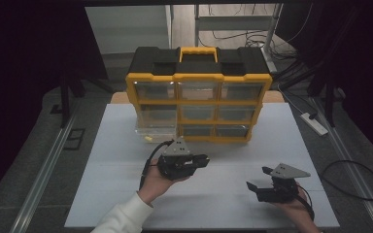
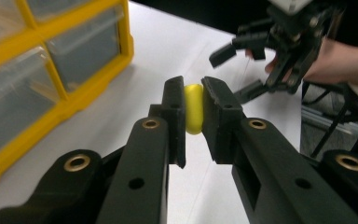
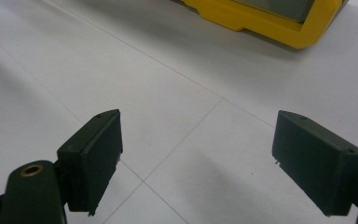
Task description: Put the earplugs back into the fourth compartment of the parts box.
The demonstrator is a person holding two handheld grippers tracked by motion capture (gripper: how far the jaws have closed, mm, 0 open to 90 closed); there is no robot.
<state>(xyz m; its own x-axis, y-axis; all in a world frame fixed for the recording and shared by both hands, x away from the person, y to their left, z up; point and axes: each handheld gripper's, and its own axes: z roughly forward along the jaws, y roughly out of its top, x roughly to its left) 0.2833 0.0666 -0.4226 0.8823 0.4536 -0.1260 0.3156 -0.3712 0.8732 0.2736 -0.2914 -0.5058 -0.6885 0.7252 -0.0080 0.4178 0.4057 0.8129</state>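
Organizer (image 1: 199, 92): far edge of table (image 1: 116, 160), bottom-left drawer (image 1: 156, 130) pulled out
Left gripper (image 2: 194, 109): clenched on small yellow piece (image 2: 193, 108)
Right gripper (image 3: 198, 154): jaws released

Right gripper view. I see my right tool (image 3: 198, 161) with its two black jaws spread wide apart above the white table (image 3: 121, 70), nothing between them. Thin seam lines cross on the surface below. At the upper edge lies the yellow base of an organizer (image 3: 265, 21).
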